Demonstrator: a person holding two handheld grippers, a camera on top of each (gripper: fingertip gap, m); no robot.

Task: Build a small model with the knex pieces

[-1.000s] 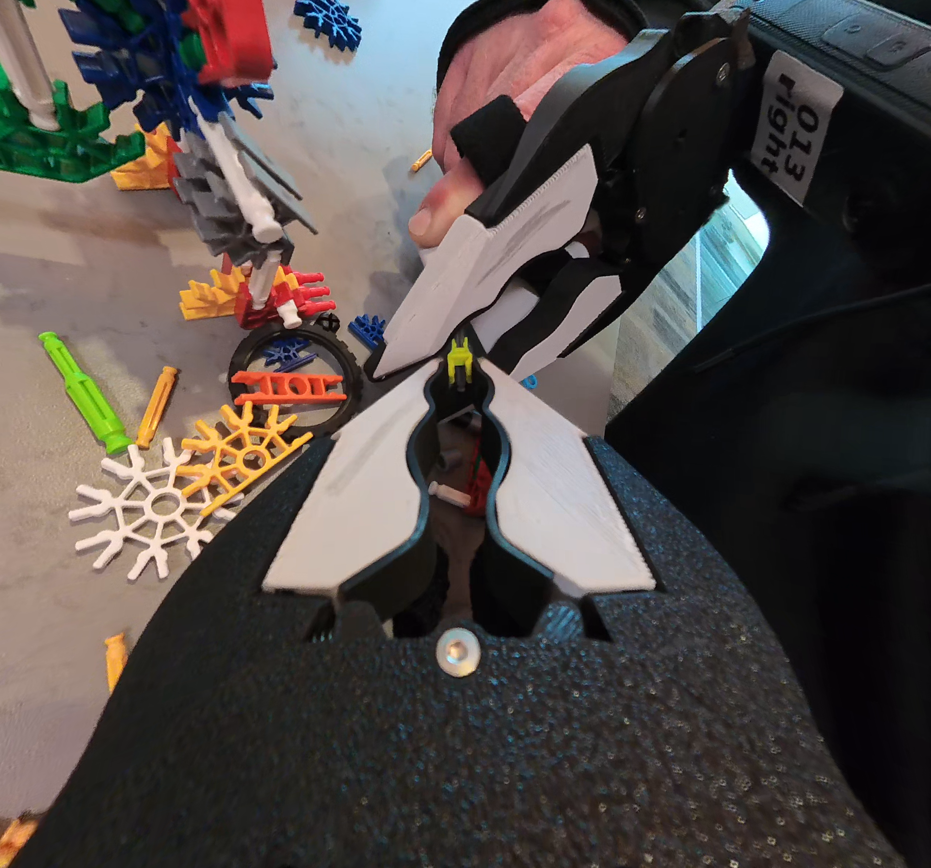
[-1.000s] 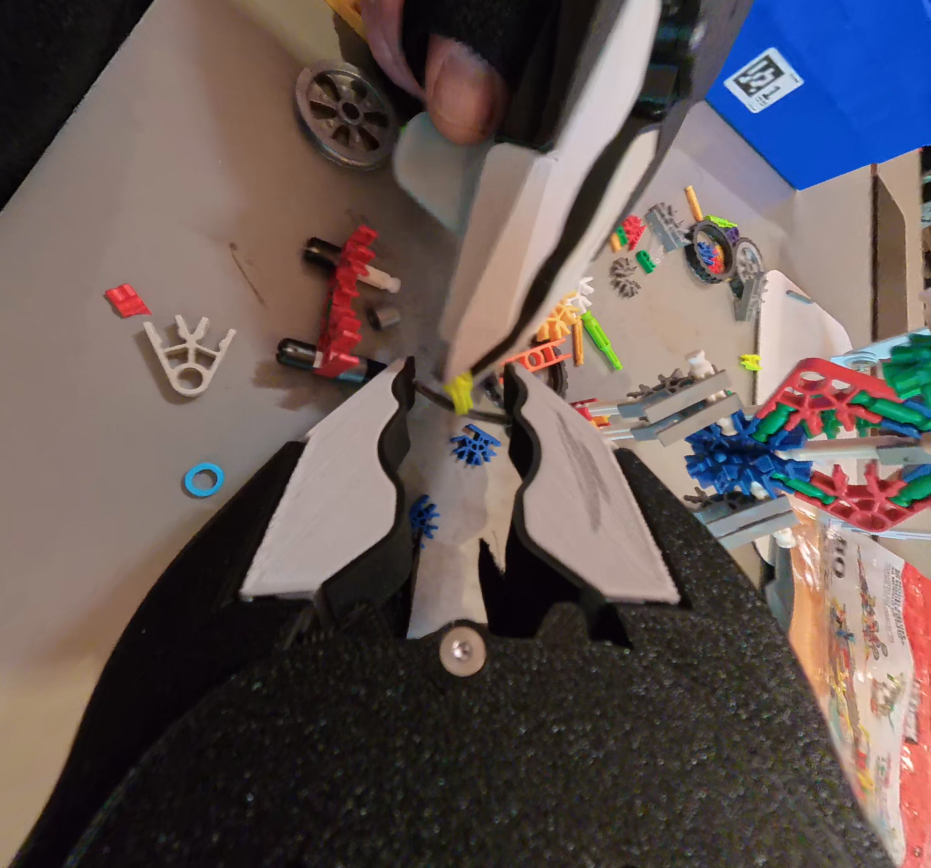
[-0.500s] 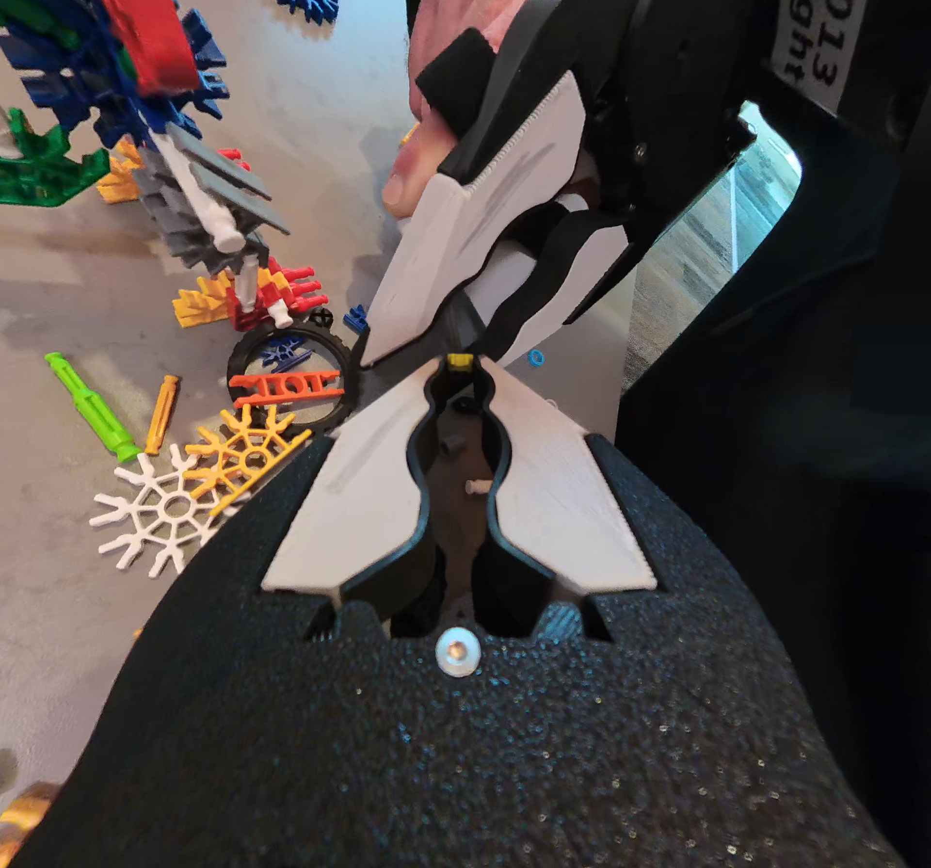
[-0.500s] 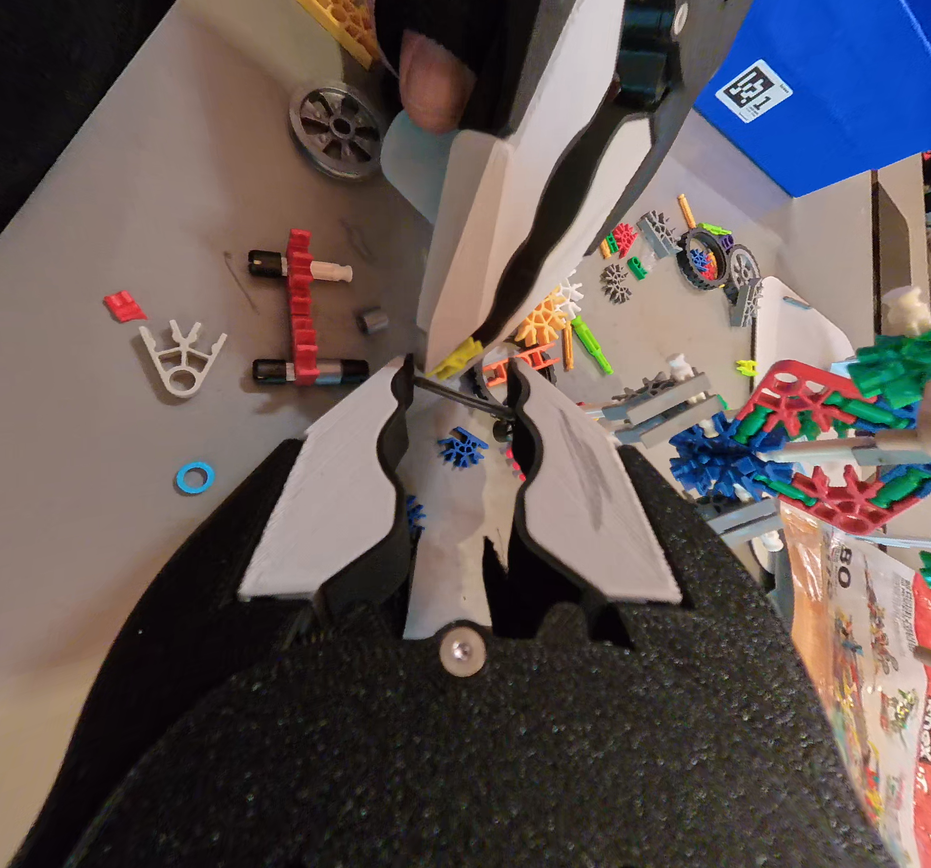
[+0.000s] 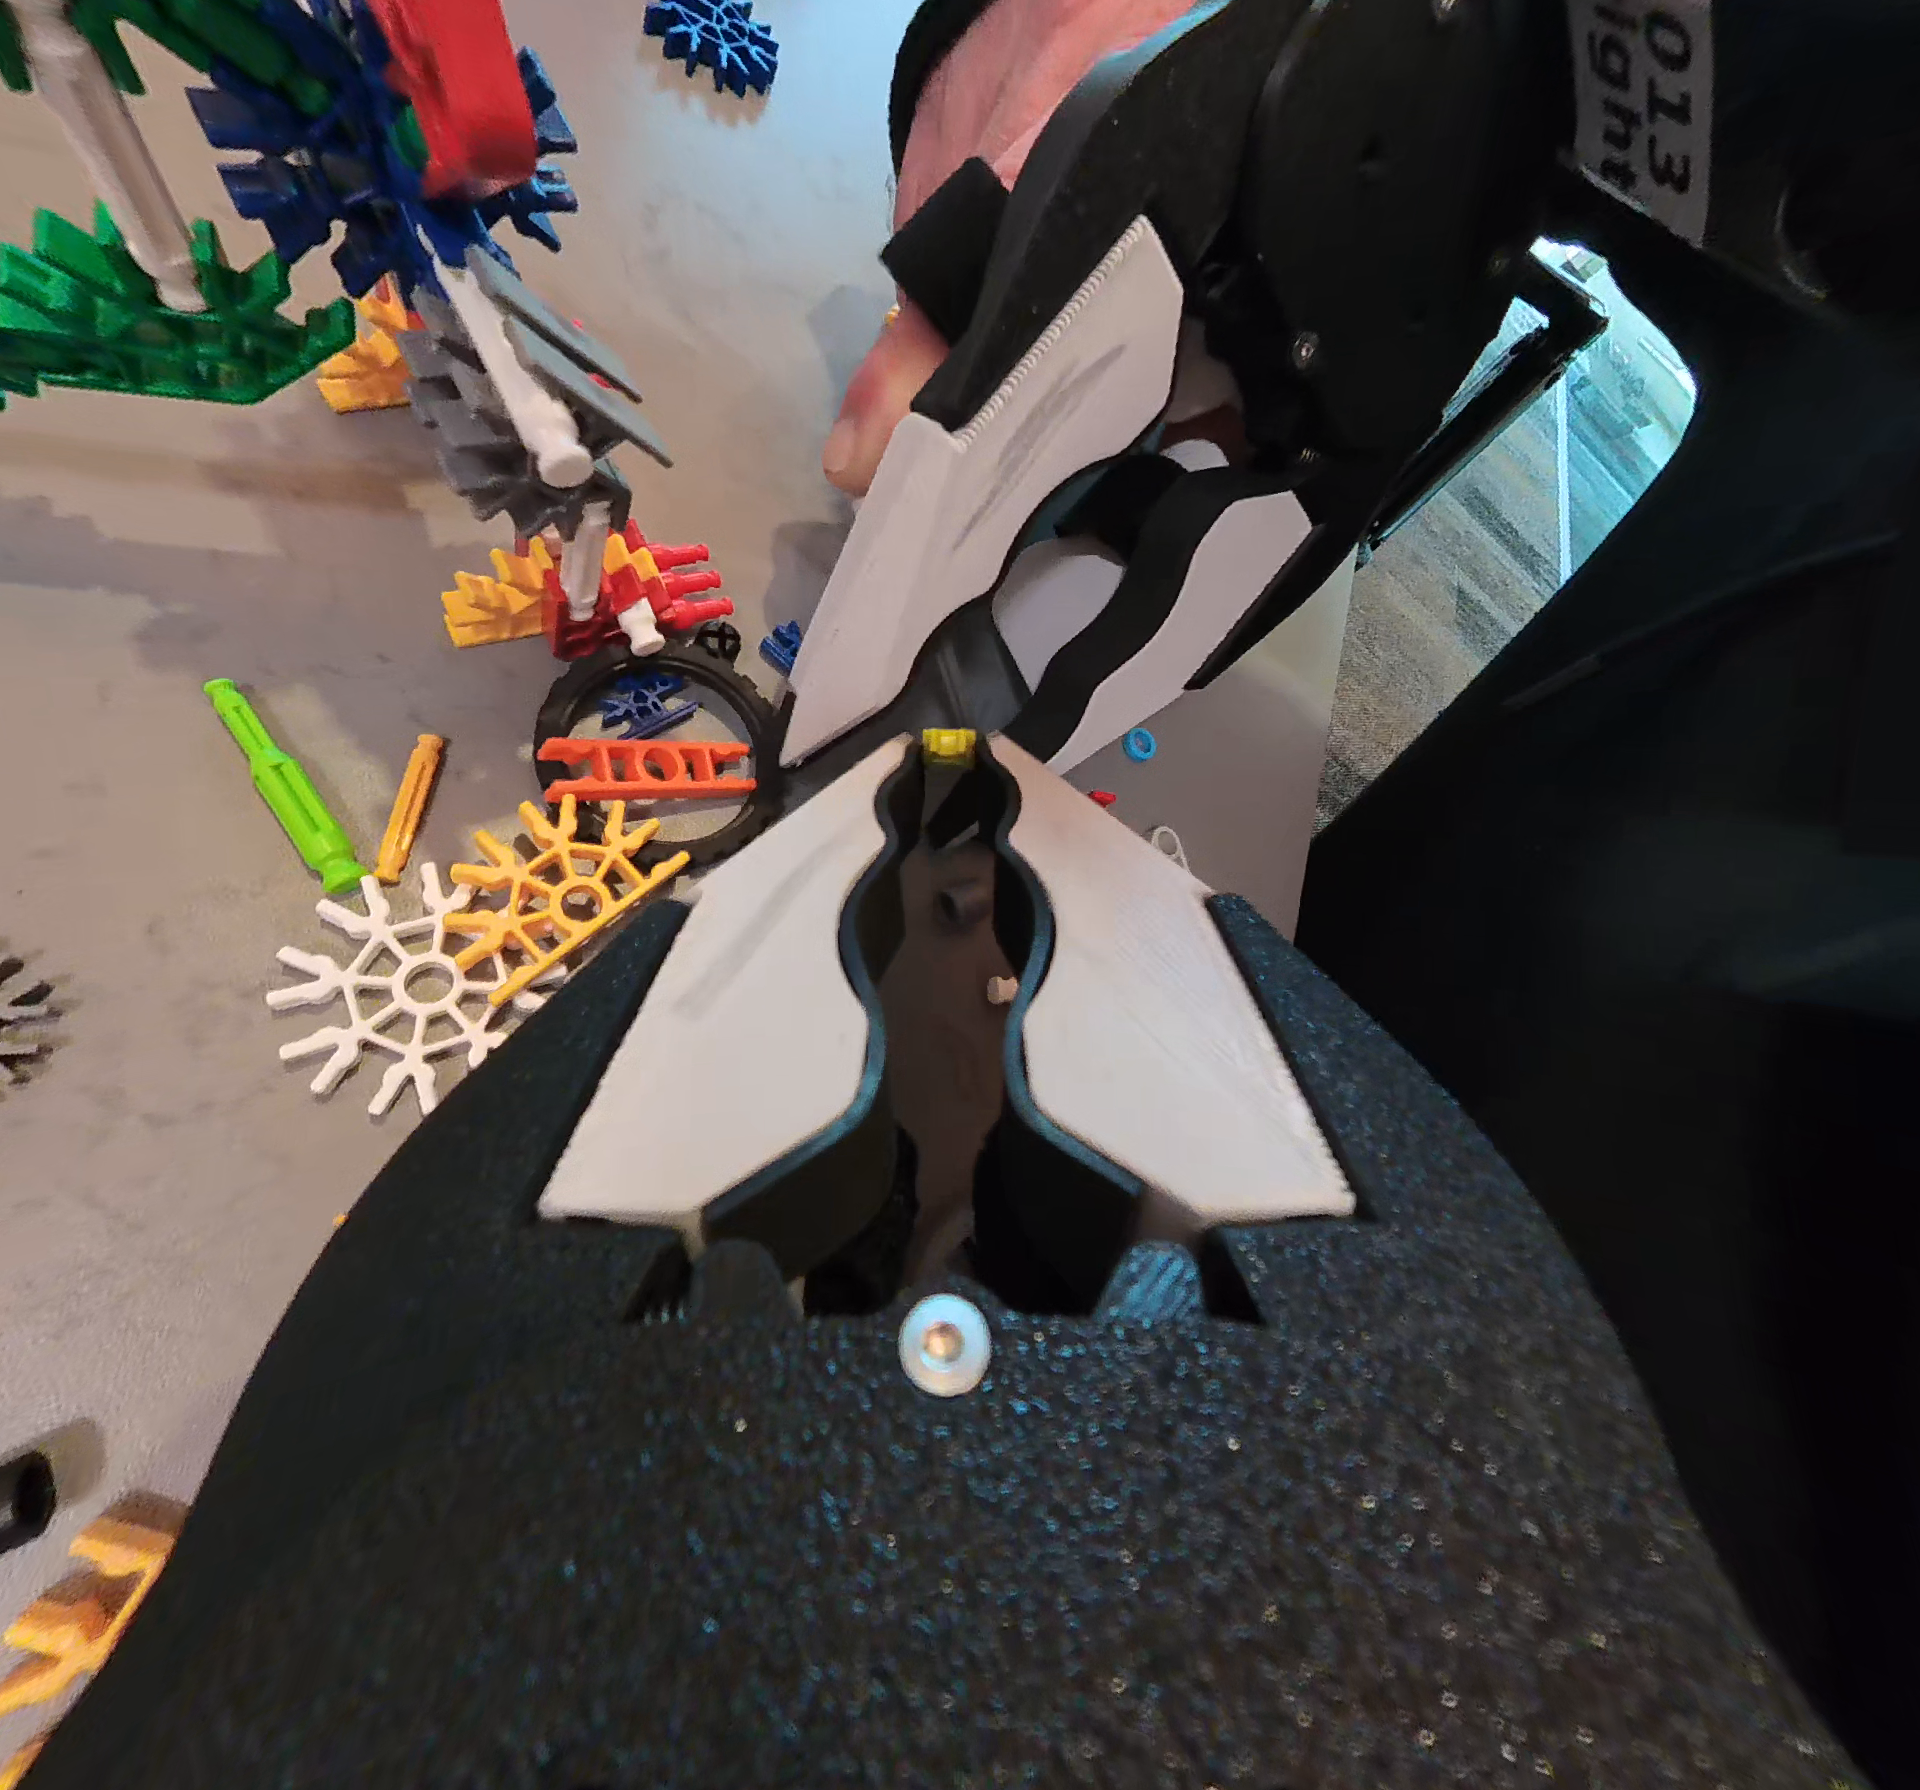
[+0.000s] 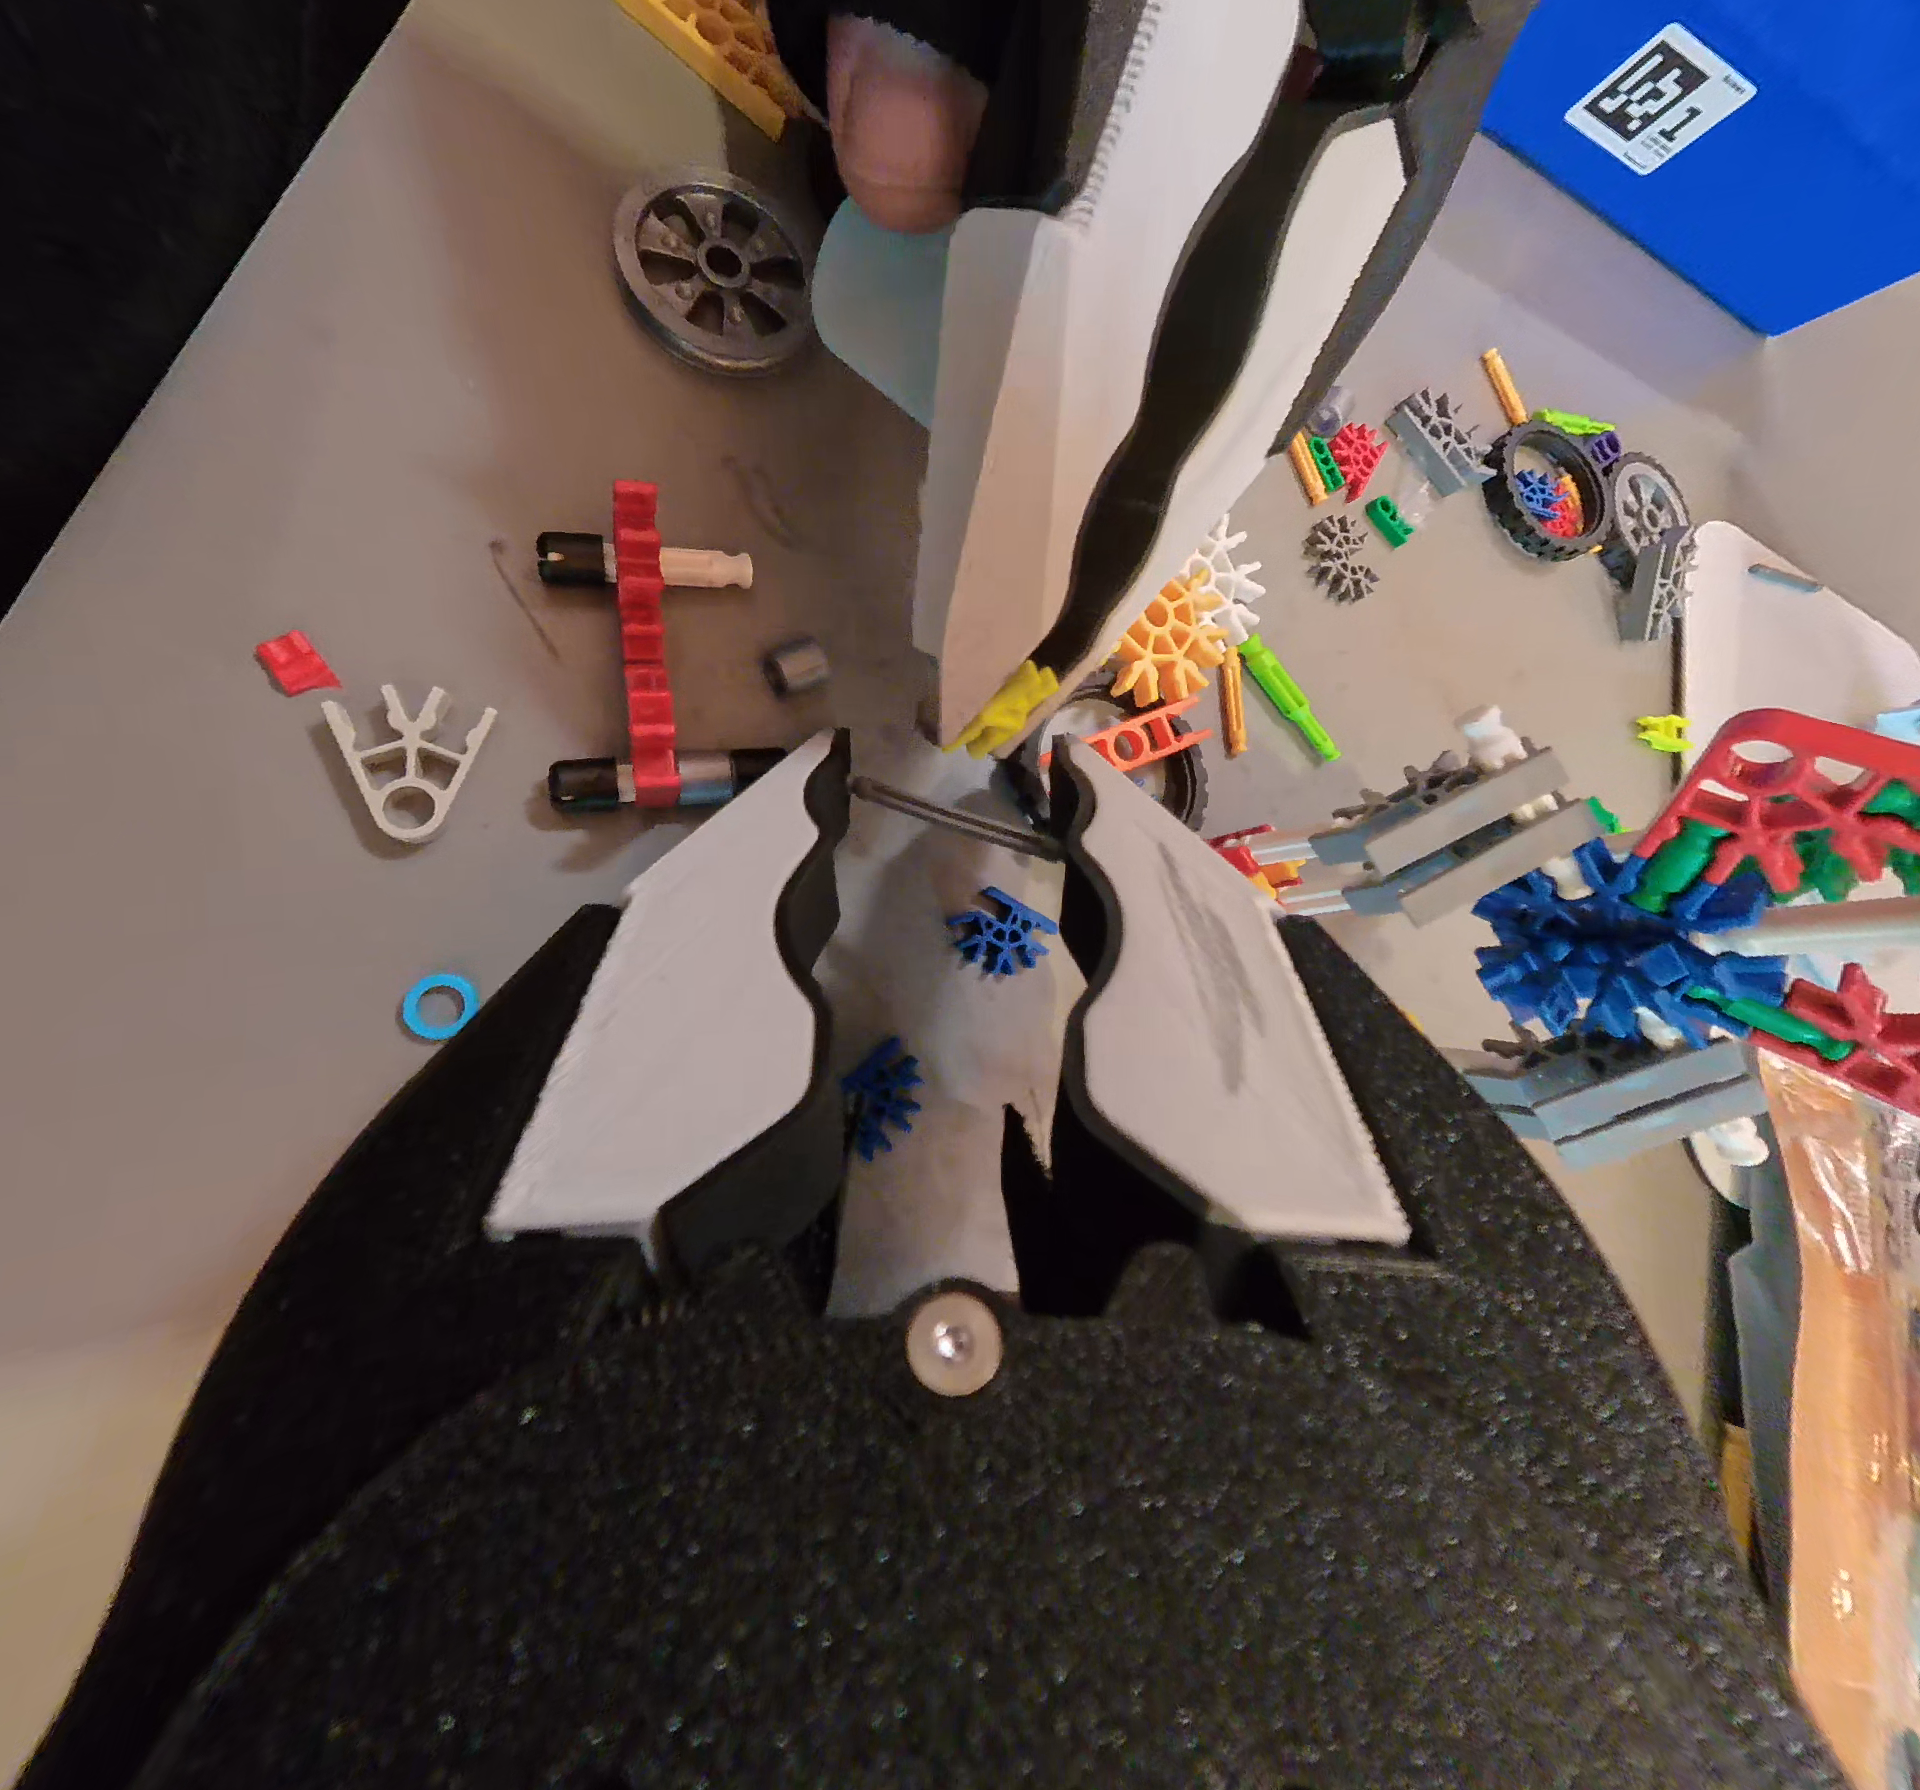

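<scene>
My left gripper [image 5: 945, 753] is shut on a small yellow connector [image 5: 945, 743], pinched at the very tips. In the right wrist view it comes down from above with the yellow connector [image 6: 1003, 706] sticking out of its tips. My right gripper [image 6: 951, 805] holds a thin black rod [image 6: 956, 818] that spans crosswise between its two fingertips. The yellow connector hangs just above the rod, a small gap apart. In the left wrist view the right gripper's fingers [image 5: 966, 514] point down at my left tips, with a person's hand behind them.
A black tyre with an orange connector [image 5: 649, 764], white [image 5: 405, 992] and yellow [image 5: 566, 893] snowflake pieces and a green rod [image 5: 281, 784] lie to the left. A big multicoloured model [image 5: 343, 140] stands behind. Also seen: a grey wheel [image 6: 717, 275], a red connector on black rods [image 6: 644, 639], a blue box [image 6: 1714, 78]. Both grippers' tips are close together, under 4 cm apart. It is some 9 centimetres from my right tips to the grey wheel [image 6: 717, 275].
The yellow connector sat on the black rod a second ago. Now it is off the rod and a little above it, still in my left gripper. The right gripper keeps the rod.
</scene>
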